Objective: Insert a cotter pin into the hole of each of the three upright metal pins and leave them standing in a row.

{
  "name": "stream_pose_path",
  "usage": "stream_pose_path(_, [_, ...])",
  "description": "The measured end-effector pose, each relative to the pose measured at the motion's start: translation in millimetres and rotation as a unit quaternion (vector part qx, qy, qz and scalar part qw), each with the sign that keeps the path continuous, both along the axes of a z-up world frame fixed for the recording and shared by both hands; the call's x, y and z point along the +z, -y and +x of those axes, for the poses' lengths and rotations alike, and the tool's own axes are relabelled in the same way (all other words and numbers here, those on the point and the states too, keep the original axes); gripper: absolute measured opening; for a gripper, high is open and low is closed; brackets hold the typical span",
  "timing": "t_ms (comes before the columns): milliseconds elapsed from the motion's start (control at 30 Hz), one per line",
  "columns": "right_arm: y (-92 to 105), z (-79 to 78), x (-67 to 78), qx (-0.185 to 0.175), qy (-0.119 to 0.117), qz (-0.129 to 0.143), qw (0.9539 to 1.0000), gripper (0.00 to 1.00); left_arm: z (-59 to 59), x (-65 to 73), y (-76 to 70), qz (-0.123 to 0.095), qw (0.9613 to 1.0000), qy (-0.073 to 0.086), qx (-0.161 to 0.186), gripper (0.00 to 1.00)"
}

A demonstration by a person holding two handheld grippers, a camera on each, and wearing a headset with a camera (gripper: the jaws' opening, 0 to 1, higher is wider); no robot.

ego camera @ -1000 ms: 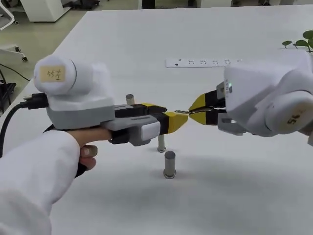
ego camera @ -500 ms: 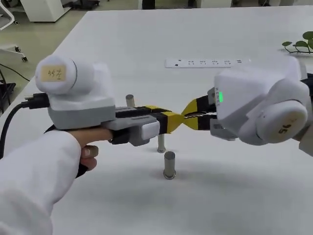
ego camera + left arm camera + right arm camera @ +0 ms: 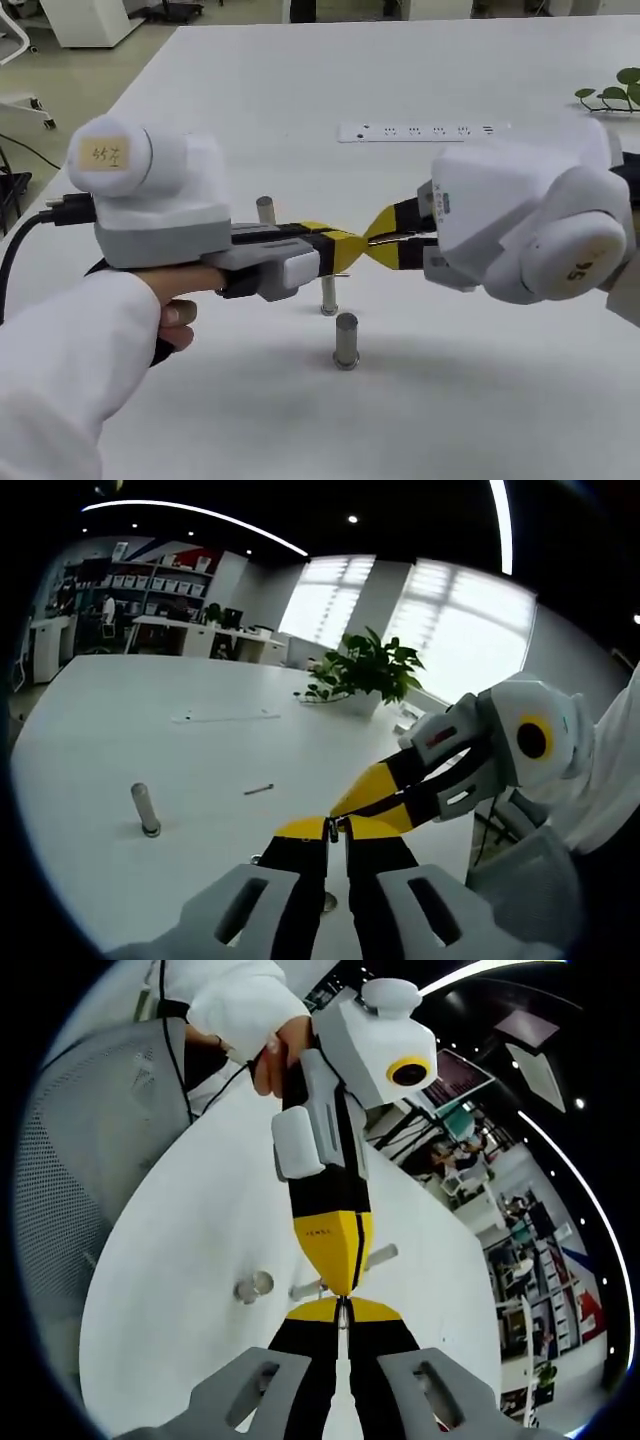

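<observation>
Both grippers have matt plastic shells, the left gripper (image 3: 352, 250) white over grey and the right gripper (image 3: 375, 240) white, each with smooth yellow and black plastic jaws. A paper label (image 3: 105, 155) with pen marks sticks to the left one's round housing. The cotter pin (image 3: 343, 1312) nipped between the right gripper's jaws is thin bare metal. The nearest upright pin (image 3: 346, 340) is dull grey metal with a brushed look. The table (image 3: 300, 90) is smooth white with a faint sheen, the sleeve (image 3: 60, 380) soft white cloth, the cable (image 3: 15, 250) black and rubbery, the power strip (image 3: 425, 130) white plastic
</observation>
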State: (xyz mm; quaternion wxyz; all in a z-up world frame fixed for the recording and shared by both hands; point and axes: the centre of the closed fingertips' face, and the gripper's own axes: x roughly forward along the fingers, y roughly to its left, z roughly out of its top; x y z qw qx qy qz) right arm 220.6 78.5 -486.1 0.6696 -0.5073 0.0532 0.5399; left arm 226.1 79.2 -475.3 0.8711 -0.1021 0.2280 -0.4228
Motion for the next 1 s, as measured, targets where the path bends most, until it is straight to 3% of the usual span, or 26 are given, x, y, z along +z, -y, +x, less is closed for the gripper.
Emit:
stream_pose_path(433, [-2.2,-1.5,2.9,0.003,0.002,0.003,1.0000,0.00,-1.1,-2.6,-2.0,0.010,0.9999,-0.001,-0.003,0.00])
stream_pose_path(533, [-2.4,-1.7,3.2,0.004,0.001,0.003,1.0000,0.00,-0.6,-1.4,-2.2,0.014,0.9999,0.008,-0.003,0.00])
stream_pose_path(1000, [-4.6,-5.2,4.7,0.006,-0.003,0.010,0.9999,0.00,-3.4,-0.1,-3.8,0.016,0.9998,0.002,-0.015,0.00])
